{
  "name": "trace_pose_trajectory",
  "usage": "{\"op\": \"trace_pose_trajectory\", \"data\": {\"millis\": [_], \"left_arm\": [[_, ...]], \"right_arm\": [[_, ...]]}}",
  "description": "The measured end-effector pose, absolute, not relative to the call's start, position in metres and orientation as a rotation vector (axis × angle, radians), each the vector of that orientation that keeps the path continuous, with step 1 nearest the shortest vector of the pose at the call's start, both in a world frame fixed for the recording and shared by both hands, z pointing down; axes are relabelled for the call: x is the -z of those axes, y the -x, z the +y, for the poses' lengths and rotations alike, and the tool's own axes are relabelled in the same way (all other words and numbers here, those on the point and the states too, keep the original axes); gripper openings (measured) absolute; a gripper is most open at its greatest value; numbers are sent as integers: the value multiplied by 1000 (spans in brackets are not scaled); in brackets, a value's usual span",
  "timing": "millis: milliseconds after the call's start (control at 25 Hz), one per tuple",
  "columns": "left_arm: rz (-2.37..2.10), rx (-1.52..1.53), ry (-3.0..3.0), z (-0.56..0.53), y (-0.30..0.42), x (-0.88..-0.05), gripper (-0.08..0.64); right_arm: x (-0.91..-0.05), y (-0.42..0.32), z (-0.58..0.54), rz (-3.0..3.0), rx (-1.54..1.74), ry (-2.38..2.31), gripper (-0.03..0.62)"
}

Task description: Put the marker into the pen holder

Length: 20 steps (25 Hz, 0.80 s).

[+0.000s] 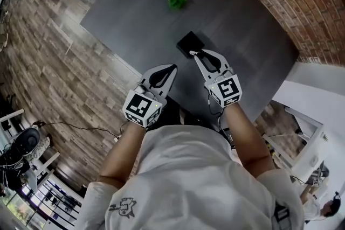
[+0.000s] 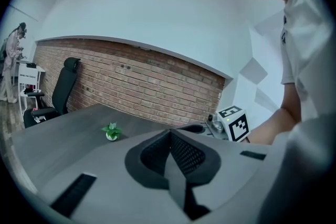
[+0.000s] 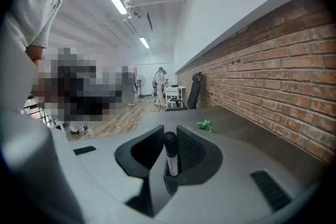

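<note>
The right gripper (image 3: pixel 169 139) had its jaws closed on the marker (image 3: pixel 171 157), held upright, its lower end apparently inside the black pen holder (image 1: pixel 188 43) on the tabletop (image 1: pixel 129 13). The left gripper (image 2: pixel 170 136) hovered nearby, jaws together and empty.

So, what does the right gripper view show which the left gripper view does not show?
Only the right gripper view: the marker, upright between the jaws of the right gripper, which are shut on it, with the black pen holder just under it.
Only the left gripper view: the left gripper, jaws together and empty, and the right gripper's cube with square markers.
Both: the green plant, the dark table and the brick wall.
</note>
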<state>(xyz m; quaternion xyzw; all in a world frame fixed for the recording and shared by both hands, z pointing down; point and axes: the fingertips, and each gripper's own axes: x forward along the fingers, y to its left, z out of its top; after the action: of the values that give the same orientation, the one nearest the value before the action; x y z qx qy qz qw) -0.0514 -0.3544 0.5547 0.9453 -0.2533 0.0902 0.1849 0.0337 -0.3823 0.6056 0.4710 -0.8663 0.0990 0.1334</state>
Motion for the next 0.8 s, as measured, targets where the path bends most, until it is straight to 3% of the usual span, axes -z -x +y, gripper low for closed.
{"op": "trace_pose_trajectory", "data": {"millis": [800], "left_arm": [[-714, -260, -2653, -344, 52, -558, 12]], "right_arm": [[-631, -43, -369, -2412, -329, -1370, 114]]}}
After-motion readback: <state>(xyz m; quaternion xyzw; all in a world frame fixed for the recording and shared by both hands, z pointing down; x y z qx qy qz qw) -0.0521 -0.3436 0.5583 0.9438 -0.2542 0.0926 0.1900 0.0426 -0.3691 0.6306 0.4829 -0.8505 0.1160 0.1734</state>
